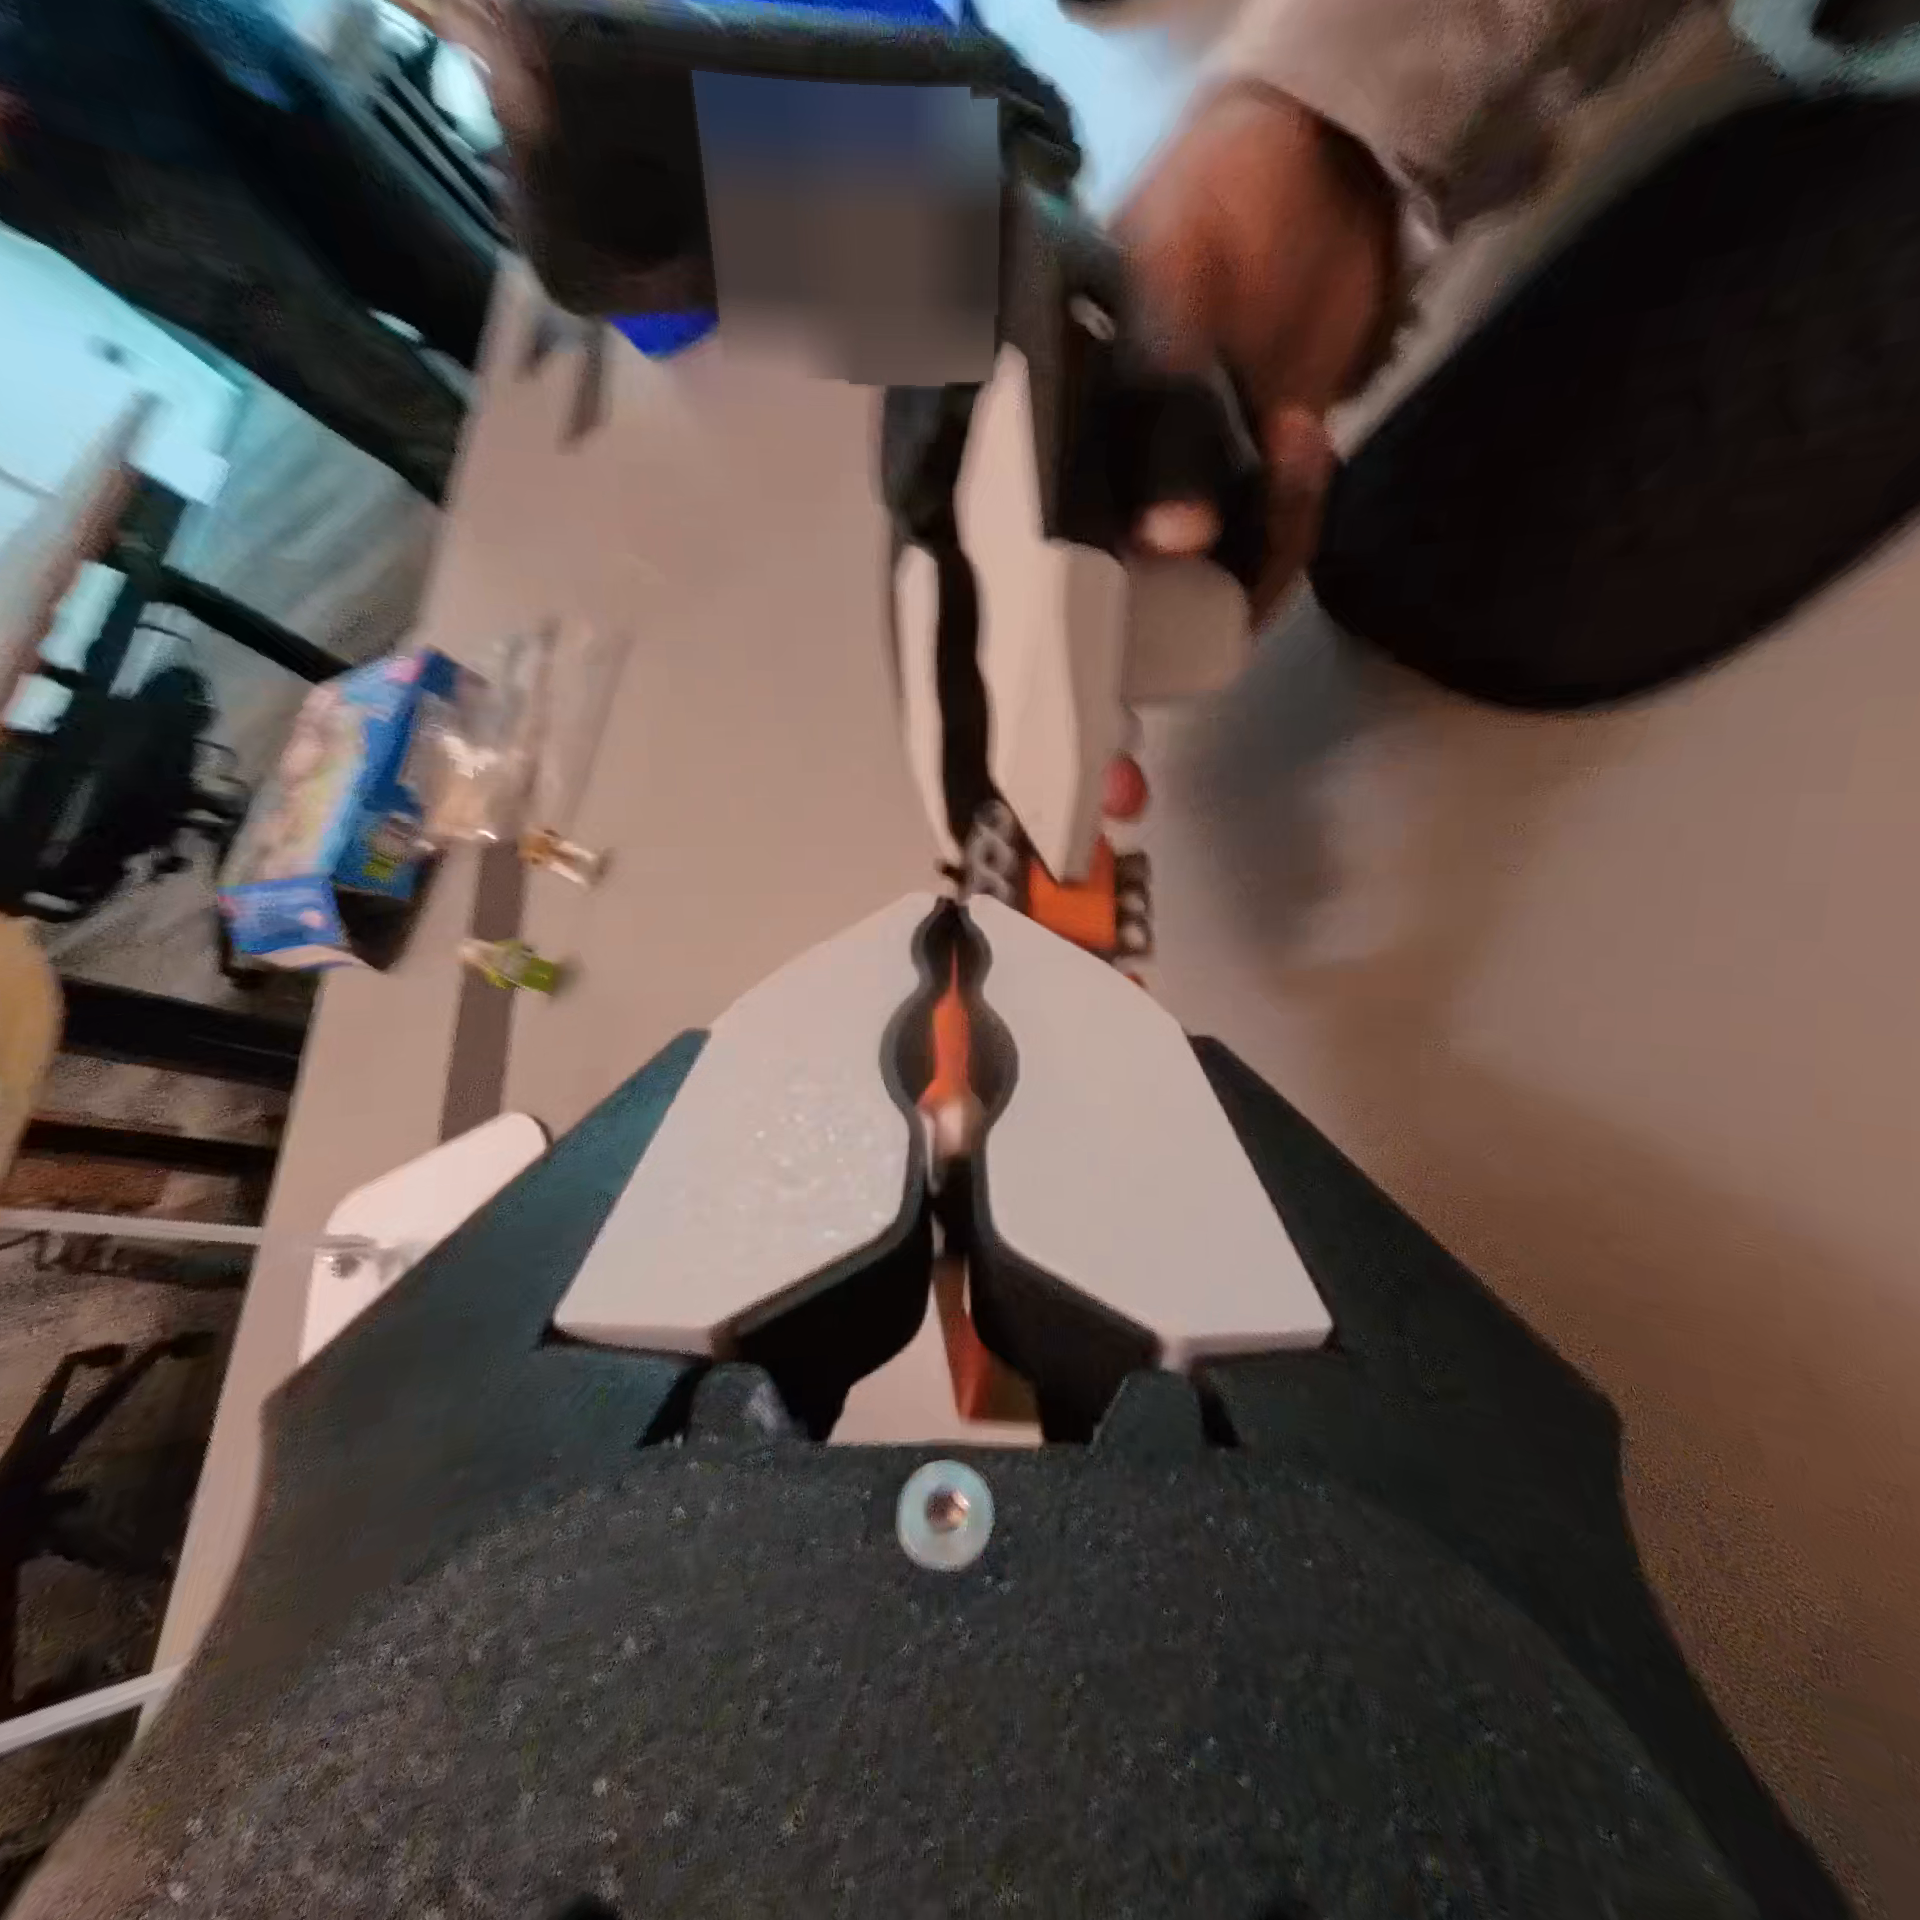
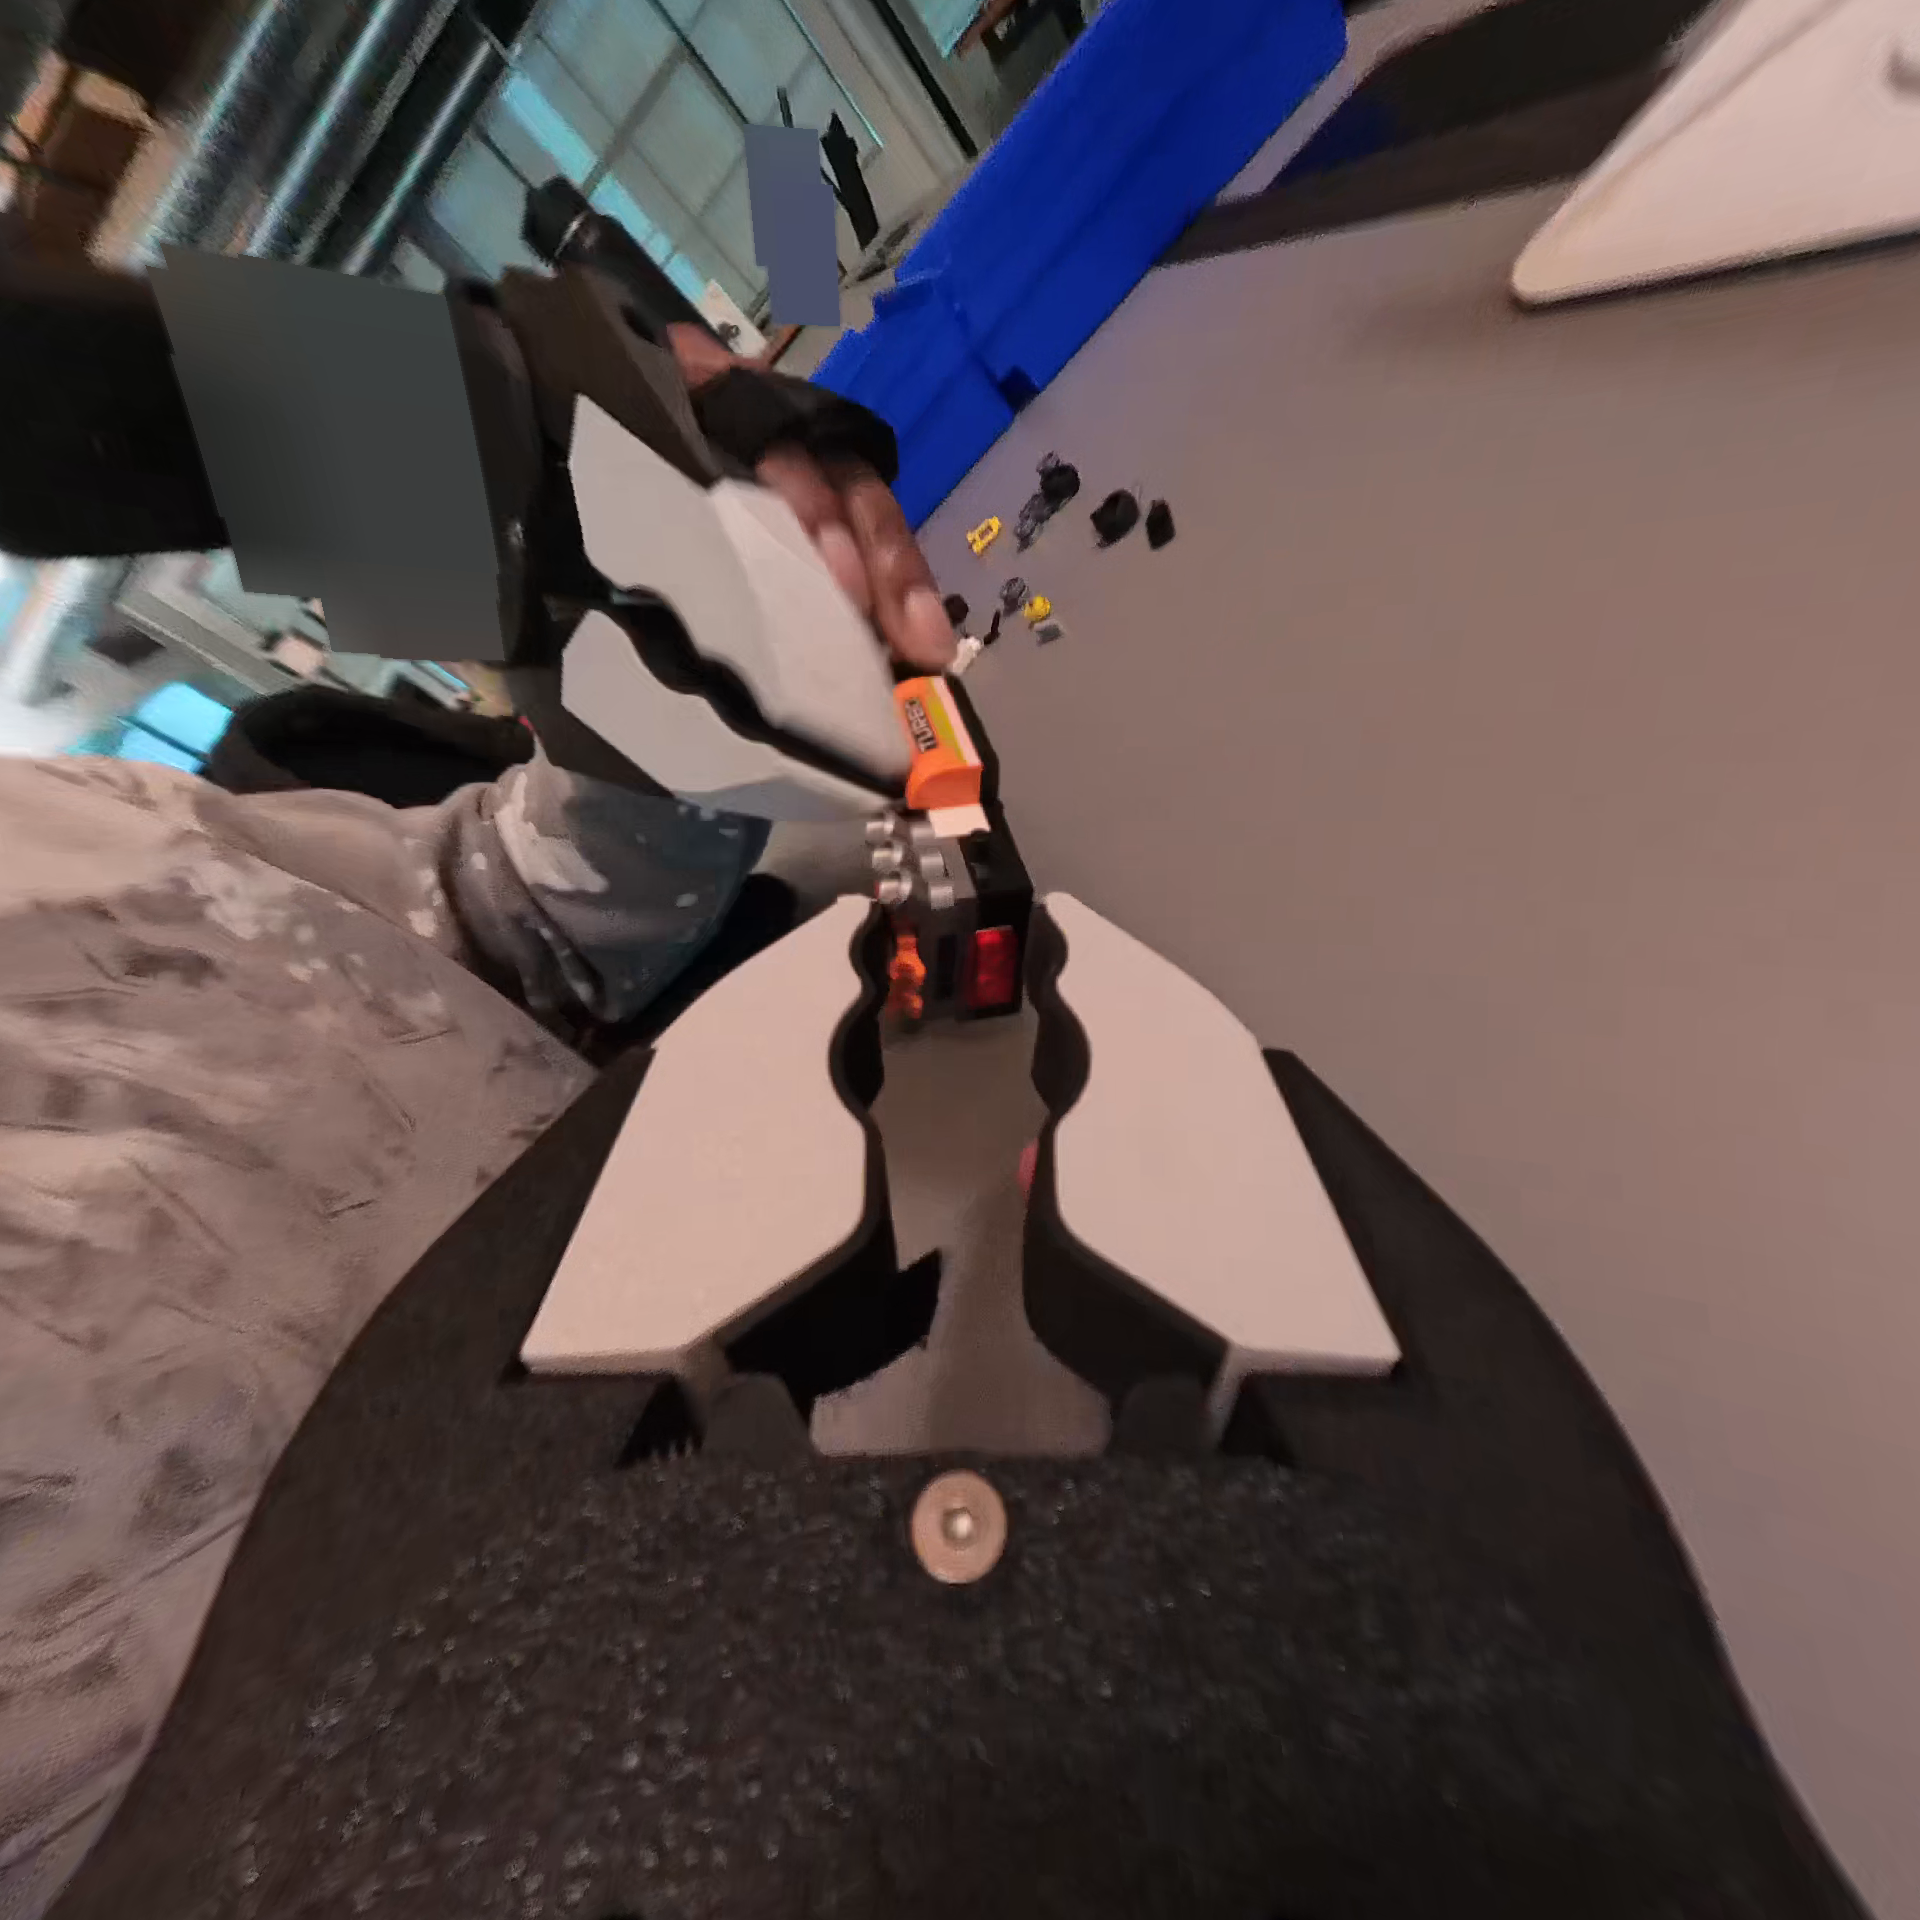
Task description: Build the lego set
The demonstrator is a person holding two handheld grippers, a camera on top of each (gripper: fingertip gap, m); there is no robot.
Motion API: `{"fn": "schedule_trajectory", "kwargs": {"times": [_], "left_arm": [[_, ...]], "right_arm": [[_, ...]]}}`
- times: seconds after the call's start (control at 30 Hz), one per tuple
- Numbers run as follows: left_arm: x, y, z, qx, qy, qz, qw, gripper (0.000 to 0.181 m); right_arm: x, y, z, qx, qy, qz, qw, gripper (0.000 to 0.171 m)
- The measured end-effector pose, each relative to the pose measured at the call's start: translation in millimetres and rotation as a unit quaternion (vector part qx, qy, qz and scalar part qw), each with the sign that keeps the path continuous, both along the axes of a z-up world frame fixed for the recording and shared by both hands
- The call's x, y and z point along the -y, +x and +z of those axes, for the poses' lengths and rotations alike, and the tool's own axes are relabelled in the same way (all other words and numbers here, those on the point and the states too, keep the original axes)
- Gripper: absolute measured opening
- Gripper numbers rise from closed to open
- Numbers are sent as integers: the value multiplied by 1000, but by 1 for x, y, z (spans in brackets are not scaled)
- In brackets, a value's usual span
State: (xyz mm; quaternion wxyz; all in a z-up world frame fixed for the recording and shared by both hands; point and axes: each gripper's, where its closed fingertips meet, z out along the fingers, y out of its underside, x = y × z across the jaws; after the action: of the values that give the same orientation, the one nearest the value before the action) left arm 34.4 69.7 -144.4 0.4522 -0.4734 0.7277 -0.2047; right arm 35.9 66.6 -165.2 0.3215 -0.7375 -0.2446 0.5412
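Note:
A small black lego model (image 2: pixel 971 935) with a red piece, grey studs and orange parts sits between the fingertips of my right gripper (image 2: pixel 956 920), which is shut on it above the grey table. My left gripper (image 2: pixel 888 779) comes in from the upper left, shut on an orange curved brick (image 2: pixel 940 748) held against the model's far end. In the left wrist view, the left gripper (image 1: pixel 951 912) is closed with the orange brick (image 1: pixel 951 1039) showing between its fingers. The right gripper (image 1: pixel 1003 857) meets it tip to tip, with the model (image 1: pixel 1127 904) partly hidden behind it.
Several loose small black, yellow and grey pieces (image 2: pixel 1049 540) lie farther out on the table (image 2: pixel 1455 831). A blue box-like object (image 2: pixel 1091 208) stands behind them, with a white tray (image 2: pixel 1714 156) beyond. A lego box (image 1: pixel 332 810), plastic bags (image 1: pixel 499 748) and small parts (image 1: pixel 561 860) lie at left.

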Motion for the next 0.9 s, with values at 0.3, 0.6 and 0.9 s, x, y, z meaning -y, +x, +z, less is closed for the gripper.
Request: {"fn": "schedule_trajectory", "kwargs": {"times": [0.3, 0.6, 0.9], "left_arm": [[-6, -5, -3, -5, -8, 17, 1000, 0], [4, -14, -26, -53, -218, 4, 975, 41], [13, -7, -12, -16, -221, -6, 975, 18]], "right_arm": [[-6, -1, -1, -12, 2, -19, 1000, 25], [7, 7, -3, 60, 131, 43, 989, 25], [10, 4, 21, 111, 261, 52, 957, 25]]}}
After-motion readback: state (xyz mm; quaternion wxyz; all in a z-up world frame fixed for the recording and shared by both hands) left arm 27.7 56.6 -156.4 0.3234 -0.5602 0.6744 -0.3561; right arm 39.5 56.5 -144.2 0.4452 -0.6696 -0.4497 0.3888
